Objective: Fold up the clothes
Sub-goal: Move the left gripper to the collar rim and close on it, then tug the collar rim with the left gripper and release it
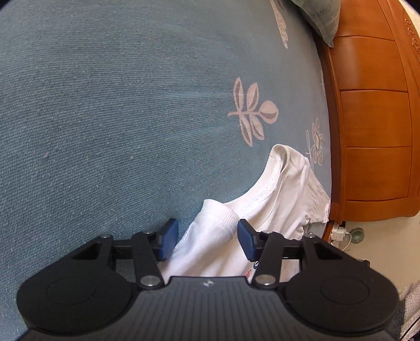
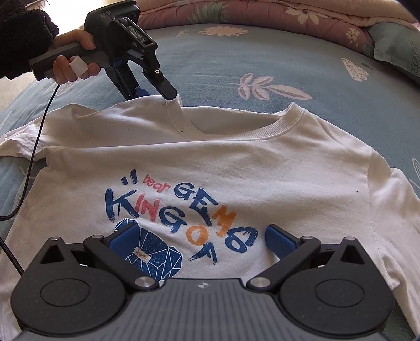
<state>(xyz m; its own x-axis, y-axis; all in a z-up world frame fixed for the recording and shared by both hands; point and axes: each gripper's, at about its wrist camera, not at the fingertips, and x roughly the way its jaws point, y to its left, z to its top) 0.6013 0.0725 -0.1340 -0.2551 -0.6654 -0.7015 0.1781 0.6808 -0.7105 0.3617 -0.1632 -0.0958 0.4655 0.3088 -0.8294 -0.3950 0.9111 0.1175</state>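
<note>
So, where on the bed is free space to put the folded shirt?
Bare blue bedsheet lies beyond the white T-shirt collar, up to the pink quilt. Crowded: the left gripper at the collar, and the pillow on the right.

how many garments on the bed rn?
1: a white t-shirt with a blue, red and orange print, spread face-up on the blue bedsheet, collar toward the far side. More could lie outside both views.
</note>
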